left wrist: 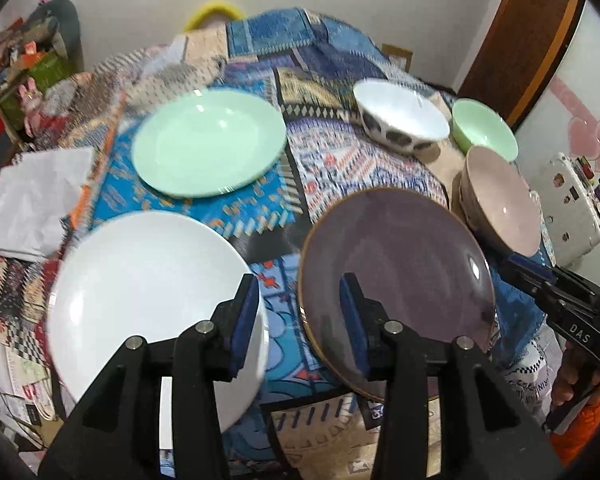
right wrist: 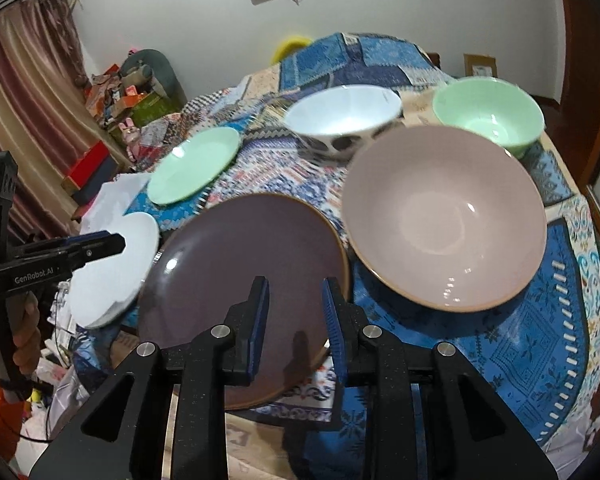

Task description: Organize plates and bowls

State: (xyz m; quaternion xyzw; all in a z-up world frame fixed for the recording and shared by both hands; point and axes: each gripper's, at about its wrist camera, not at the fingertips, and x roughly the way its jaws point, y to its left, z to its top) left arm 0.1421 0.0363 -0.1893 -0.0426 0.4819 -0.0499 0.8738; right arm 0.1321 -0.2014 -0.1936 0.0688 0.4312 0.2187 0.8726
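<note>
left fingers: left gripper sits a bit open with nothing in it; the gap hangs over bare cloth, between the white plate and the purple plate.
right fingers: right gripper has a narrow gap, also empty, hovering over the purple plate's near half.
hard to see: both plates' near edges are hidden behind the black finger mounts, and the far bowls are pretty blurry. The pink bowl might be stacked on another one, honestly can't tell.
around the purple plate: white plate just left of it, pink bowl just right of it, green plate beyond it to the left, spotted white bowl and green bowl beyond it to the right.
other stuff: everything's on a patchwork tablecloth; a crumpled white paper lies left of the white plate.
</note>
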